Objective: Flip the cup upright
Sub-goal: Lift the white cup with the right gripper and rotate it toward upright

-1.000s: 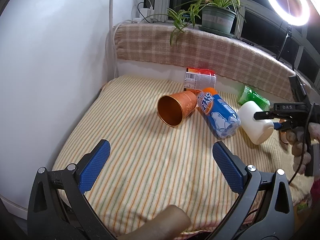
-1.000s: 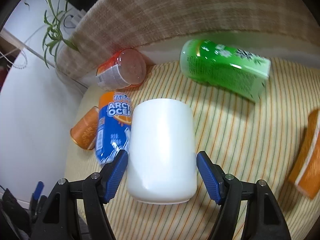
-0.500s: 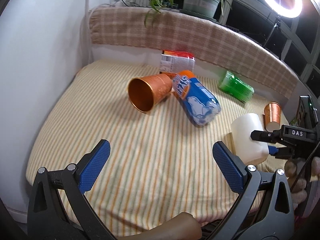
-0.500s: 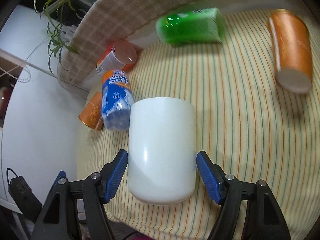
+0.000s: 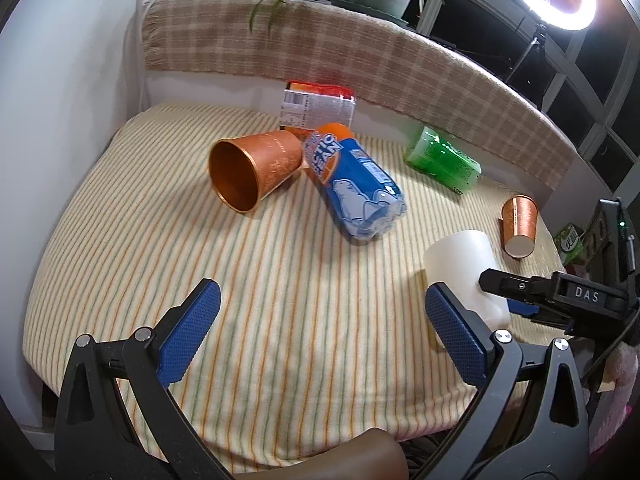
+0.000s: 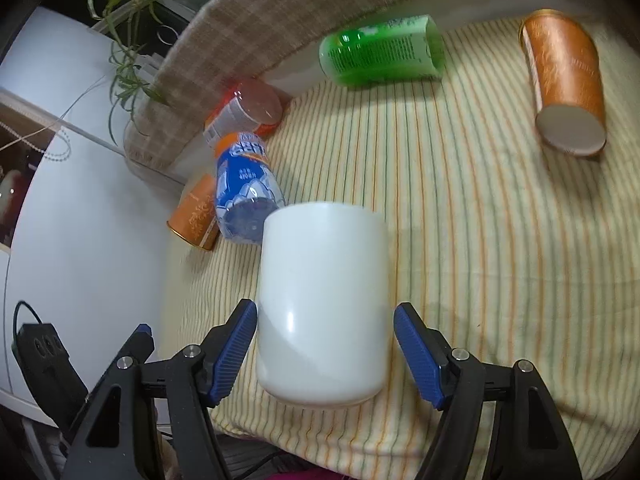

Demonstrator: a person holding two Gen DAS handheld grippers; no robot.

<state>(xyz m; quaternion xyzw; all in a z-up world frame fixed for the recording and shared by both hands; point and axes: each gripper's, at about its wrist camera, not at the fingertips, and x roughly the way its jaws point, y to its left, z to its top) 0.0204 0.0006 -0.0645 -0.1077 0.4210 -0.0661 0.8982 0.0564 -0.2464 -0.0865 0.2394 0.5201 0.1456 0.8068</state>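
A plain white cup (image 6: 322, 304) sits between the blue pads of my right gripper (image 6: 325, 350), which is shut on its sides. In the left wrist view the white cup (image 5: 464, 270) stands tilted near the right front of the striped cloth, with the right gripper's black fingers (image 5: 520, 290) around its lower part. My left gripper (image 5: 318, 332) is open and empty above the front of the cloth, left of the cup. I cannot tell which end of the cup is the mouth.
On the striped cloth (image 5: 280, 280) lie a large copper cup (image 5: 252, 170) on its side, a blue bottle (image 5: 356, 190), a green bottle (image 5: 442, 160), a small copper cup (image 5: 518, 226) and an orange-labelled jar (image 5: 318, 110). A plaid backrest (image 5: 360, 60) borders the far side.
The right gripper has carried the white cup toward the front right edge of the cloth and tilted it more upright. The left gripper pulled back and higher, still open.
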